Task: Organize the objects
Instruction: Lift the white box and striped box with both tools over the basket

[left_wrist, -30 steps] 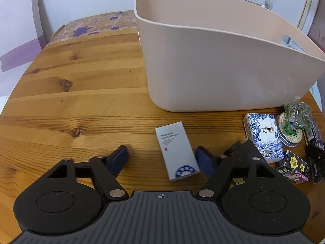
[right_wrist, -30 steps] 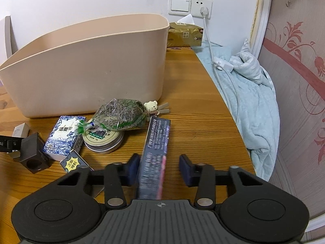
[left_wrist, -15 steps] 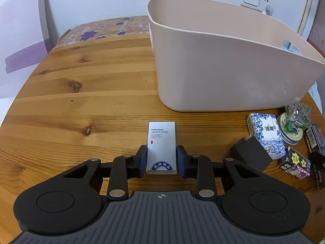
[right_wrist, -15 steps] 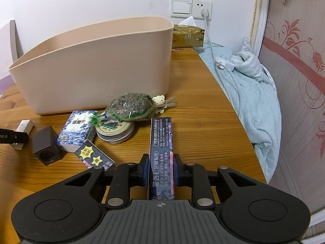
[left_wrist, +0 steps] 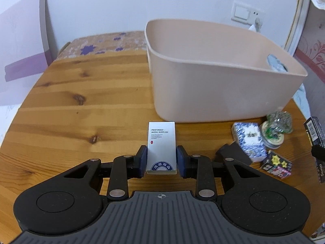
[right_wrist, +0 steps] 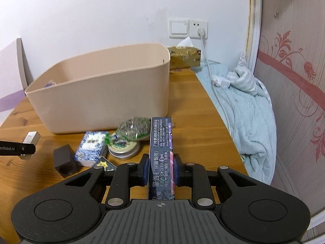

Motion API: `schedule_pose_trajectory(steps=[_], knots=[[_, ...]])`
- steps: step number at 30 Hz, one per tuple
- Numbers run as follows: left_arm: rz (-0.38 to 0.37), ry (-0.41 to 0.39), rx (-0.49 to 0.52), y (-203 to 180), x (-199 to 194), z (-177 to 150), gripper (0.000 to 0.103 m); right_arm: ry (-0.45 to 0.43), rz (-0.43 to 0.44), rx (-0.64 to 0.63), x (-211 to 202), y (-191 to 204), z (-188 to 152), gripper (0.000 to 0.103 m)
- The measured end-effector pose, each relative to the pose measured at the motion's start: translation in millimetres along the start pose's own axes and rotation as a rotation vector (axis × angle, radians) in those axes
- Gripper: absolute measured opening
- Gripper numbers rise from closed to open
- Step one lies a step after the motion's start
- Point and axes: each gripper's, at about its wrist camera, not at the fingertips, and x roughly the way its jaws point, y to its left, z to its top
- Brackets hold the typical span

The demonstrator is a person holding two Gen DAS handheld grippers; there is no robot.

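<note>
- The left gripper (left_wrist: 161, 159) has its jaws pinching a small white rectangular carton printed "Preferred Hotel Supplies" (left_wrist: 161, 146), gripped near its lower end, its printed face toward the camera.
- The right gripper (right_wrist: 160, 169) has its jaws clamped on a long, dark blue cardboard box with white print (right_wrist: 161, 148), which juts forward past the pads.
- Both boxes appear lifted clear of the round wooden desk (left_wrist: 81, 105), so the step in hand looks like the carry toward the beige oval plastic tub (left_wrist: 219, 85), which stands just beyond both grippers.
- Next, each box probably needs raising above the tub's rim, moving over the opening, and releasing; the long box may need tilting so its far end clears the wall.
- On the desk in front of the tub lie a blue-and-white patterned packet (right_wrist: 91, 148), a round tin (right_wrist: 124, 148), a clear bag of dried greenish bits (right_wrist: 134, 129) and a dark cube with a round hole (right_wrist: 65, 163), likely to follow.
</note>
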Motion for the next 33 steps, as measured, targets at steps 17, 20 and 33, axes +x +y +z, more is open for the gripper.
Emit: schedule_pose_trajectory(steps=[17, 20, 33], knots=[[-0.039, -0.161, 0.0, 0.5, -50.6, 35.5, 0.031, -0.143, 0.034, -0.051, -38.6, 12.2, 32.8, 0.022], [-0.038, -0.188, 0.011, -1.5, -56.3, 43.8, 0.031, -0.154, 0.039, -0.061, -38.1, 13.6, 40.5, 0.022], [-0.037, -0.239, 0.035, -8.3, -53.9, 75.0, 0.031, -0.207, 0.037, -0.061, -30.5, 20.7, 69.4, 0.022]])
